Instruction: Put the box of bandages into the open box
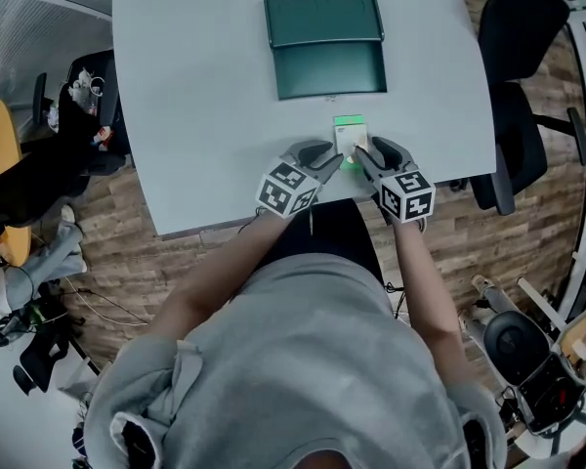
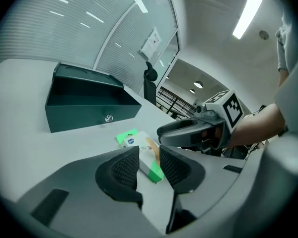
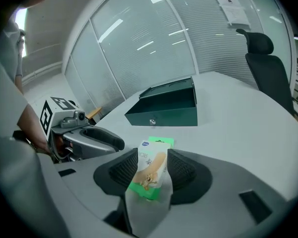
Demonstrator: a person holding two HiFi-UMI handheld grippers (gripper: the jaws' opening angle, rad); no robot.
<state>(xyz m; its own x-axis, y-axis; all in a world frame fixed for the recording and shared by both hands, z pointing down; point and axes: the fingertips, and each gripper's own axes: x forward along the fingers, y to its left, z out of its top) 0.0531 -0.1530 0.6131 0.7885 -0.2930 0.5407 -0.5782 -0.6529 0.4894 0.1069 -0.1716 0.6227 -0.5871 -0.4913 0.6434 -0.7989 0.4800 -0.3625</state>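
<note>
White tabletop [image 1: 176,115] fills most of the head view, and near its front edge lies the box of bandages [image 1: 350,137], flat on the surface, white with green ends. It is well short of the dark green box [image 1: 325,45], which stands open farther back with its lid tipped away. From above, the left gripper [image 1: 322,156] and the right gripper [image 1: 371,159] come in at the near end of the bandage box from either side, but their jaws cannot be read there. The left gripper view settles it for the left gripper [image 2: 148,155]: its ribbed pads stand apart with the box of bandages [image 2: 139,145] lying between them, close to both pads, and I cannot see either pad pressing on it. That view also catches the right gripper [image 2: 186,130] side-on just beyond the bandage box, and the green box [image 2: 89,105] with a small lock [image 2: 108,117] on its front wall. The right gripper view shows the right gripper [image 3: 151,170] spread wide, the box of bandages [image 3: 154,155] between its pads and showing a printed plaster on its top face, a detail too small to make out from above. The left gripper [image 3: 97,138] sits just to the side there, the green box [image 3: 169,105] behind it. Only the head view shows the wooden floor [image 1: 498,242]; the gripper views show the glass wall [image 3: 139,48] behind the table.
</note>
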